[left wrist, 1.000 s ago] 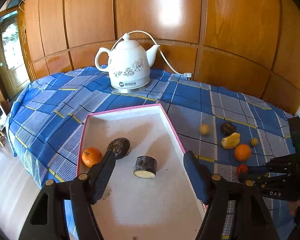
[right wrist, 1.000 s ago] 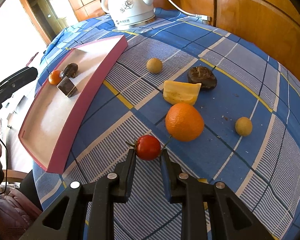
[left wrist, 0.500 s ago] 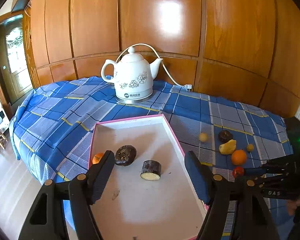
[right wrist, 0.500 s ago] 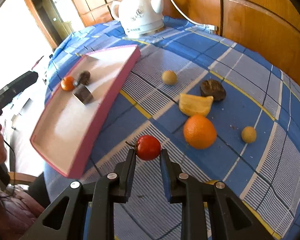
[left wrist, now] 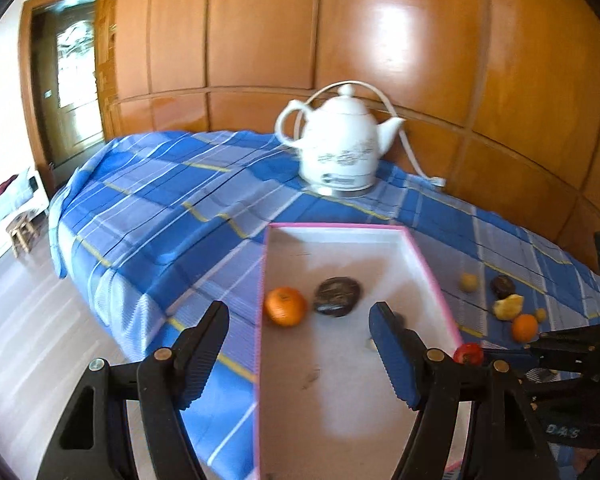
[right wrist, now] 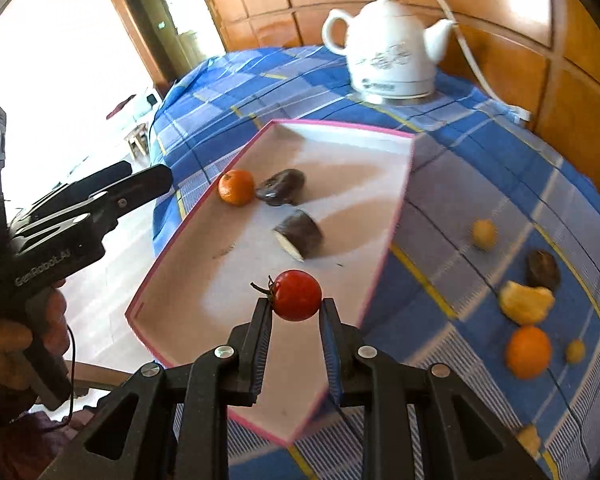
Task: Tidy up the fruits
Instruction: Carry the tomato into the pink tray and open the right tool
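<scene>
Your right gripper [right wrist: 296,310] is clamped on the red tomato [right wrist: 298,295], stem to the left. A second ago that tomato sat on the cloth beside the big orange [right wrist: 528,351]; now it's lifted and hangs over the near end of the pink-rimmed tray [right wrist: 342,126]. So the pick is done and you're mid-carry; what's left for this piece looks like a lower and release onto the bare white floor in front of the cut dark piece [right wrist: 300,236]

Your left gripper [left wrist: 300,344] is empty, jaws standing apart. It has swung left since a second ago: its left finger now hangs over the blue checked cloth [left wrist: 160,208] outside the tray rim, right finger over the tray floor. It's not touching the tray

Tray contents: small orange [right wrist: 236,187] by the left wall, dark wrinkled fruit [right wrist: 282,192] just beside it, cut dark piece nearer the middle. Near half is bare, so there's room

Left out on the cloth, right of the tray: two small yellow round fruits [right wrist: 484,234], a dark fruit [right wrist: 543,270], a yellow wedge [right wrist: 526,303], the big orange. White kettle [right wrist: 392,56] stands behind the tray, clear of your path
</scene>
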`<move>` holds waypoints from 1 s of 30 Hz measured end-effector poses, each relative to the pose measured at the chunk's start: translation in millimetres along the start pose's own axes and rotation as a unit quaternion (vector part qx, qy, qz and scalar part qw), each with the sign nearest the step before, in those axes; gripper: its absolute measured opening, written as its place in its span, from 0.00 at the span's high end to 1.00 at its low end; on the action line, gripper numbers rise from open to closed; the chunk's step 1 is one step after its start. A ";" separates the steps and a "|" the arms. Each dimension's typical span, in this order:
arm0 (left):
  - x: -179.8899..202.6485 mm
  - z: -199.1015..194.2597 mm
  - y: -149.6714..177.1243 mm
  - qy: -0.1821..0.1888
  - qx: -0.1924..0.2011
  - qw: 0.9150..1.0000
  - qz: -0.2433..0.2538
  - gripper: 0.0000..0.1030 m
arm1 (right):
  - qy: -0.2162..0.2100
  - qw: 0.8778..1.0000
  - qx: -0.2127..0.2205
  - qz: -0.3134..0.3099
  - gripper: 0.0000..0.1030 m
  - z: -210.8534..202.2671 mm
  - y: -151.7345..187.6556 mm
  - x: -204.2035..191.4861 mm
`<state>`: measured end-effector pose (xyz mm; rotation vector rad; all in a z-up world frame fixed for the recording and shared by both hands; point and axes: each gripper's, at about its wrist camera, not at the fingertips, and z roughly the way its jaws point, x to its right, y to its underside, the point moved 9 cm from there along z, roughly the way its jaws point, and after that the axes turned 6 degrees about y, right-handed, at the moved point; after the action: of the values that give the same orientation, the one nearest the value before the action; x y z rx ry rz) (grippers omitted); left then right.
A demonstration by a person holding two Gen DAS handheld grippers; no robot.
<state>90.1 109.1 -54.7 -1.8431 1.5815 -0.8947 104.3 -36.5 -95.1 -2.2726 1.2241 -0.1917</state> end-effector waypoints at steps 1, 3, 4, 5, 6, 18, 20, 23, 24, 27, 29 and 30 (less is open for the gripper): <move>-5.7 0.1 1.8 -0.004 -0.001 1.000 -0.005 0.29 | 0.007 1.000 -0.005 -0.002 0.76 6.2 -2.1 -3.1; -11.8 -0.1 4.1 -0.007 -0.002 1.000 -0.009 0.29 | 0.010 1.000 -0.013 -0.004 0.75 15.5 -4.2 -6.8; -13.6 0.2 4.6 -0.008 -0.003 1.000 -0.010 0.29 | 0.008 1.000 -0.017 -0.001 0.75 19.5 -4.6 -8.4; -15.4 1.0 5.6 -0.009 -0.004 1.000 -0.012 0.29 | 0.011 1.000 -0.019 0.001 0.75 23.1 -5.1 -8.8; -16.5 1.6 6.5 -0.009 -0.005 1.000 -0.012 0.29 | 0.014 1.000 -0.020 0.001 0.74 25.3 -5.2 -8.6; 0.4 4.8 10.2 0.008 -0.013 1.000 0.004 0.29 | 0.031 0.999 0.007 0.005 0.69 1.0 -4.3 -0.4; 5.8 3.3 9.4 0.011 -0.011 1.000 0.011 0.29 | 0.036 0.999 0.012 0.004 0.69 -6.1 -2.0 1.9; 13.0 1.2 8.4 0.014 -0.009 1.000 0.020 0.29 | 0.044 0.999 0.020 0.000 0.69 -15.3 1.1 6.9; 15.6 0.2 8.4 0.015 -0.009 1.000 0.023 0.29 | 0.048 0.999 0.022 0.000 0.69 -18.5 2.4 9.3; 21.7 -0.8 8.0 0.017 -0.008 0.999 0.032 0.29 | 0.054 0.998 0.026 0.002 0.68 -25.2 5.3 15.8; 25.3 -0.9 8.3 0.020 -0.009 0.999 0.036 0.29 | 0.060 0.998 0.031 0.004 0.68 -30.9 6.8 21.1; 26.6 -1.2 8.6 0.021 -0.009 0.999 0.038 0.29 | 0.063 0.997 0.033 0.005 0.68 -33.4 7.4 23.9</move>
<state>86.1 81.5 -56.9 -1.7755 1.6785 -0.8928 100.3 -72.3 -74.0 -2.2258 1.2715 -0.3711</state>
